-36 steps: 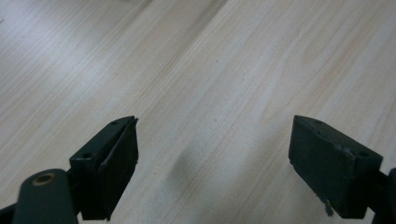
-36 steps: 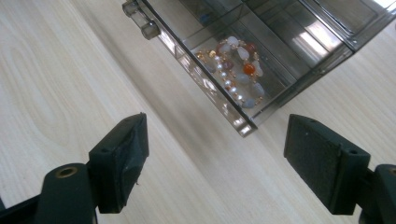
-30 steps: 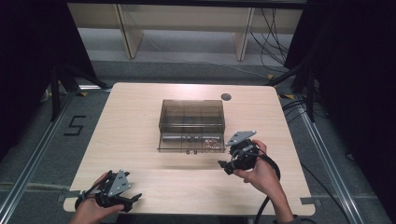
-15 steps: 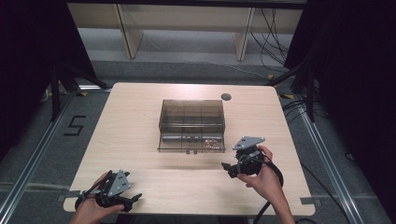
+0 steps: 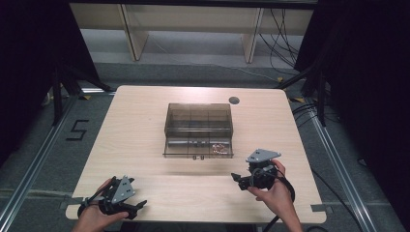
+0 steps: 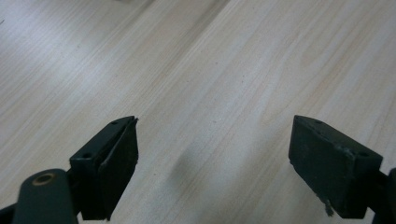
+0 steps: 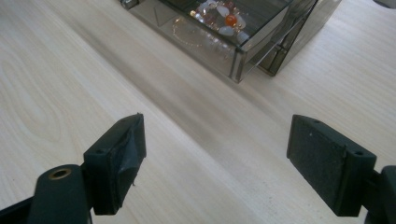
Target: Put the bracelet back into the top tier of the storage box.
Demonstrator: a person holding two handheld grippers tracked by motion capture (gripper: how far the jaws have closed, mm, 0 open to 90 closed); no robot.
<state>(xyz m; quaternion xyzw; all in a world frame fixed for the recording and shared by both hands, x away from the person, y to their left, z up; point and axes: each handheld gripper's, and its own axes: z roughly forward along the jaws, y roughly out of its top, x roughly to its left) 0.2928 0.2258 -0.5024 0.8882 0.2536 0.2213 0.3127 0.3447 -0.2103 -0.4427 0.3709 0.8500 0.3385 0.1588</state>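
A smoky clear plastic box (image 5: 198,126) with inner compartments stands in the middle of the wooden table (image 5: 145,121). Small beads and a thin chain (image 7: 219,16) lie in its front right compartment (image 5: 221,149). My right gripper (image 5: 240,179) is held by a hand near the front right of the table, short of the box, open with nothing between its jaws (image 7: 215,163). My left gripper (image 5: 135,205) rests at the front left edge in the other hand, open over bare wood (image 6: 212,158).
A small dark round hole (image 5: 234,100) marks the table's far right area. Metal frame rails (image 5: 338,159) run along both sides of the table. Shelving and cables (image 5: 285,29) sit beyond the far edge.
My right gripper has drawn back from the box's front right corner toward the table's near edge. The left gripper has stayed in place.
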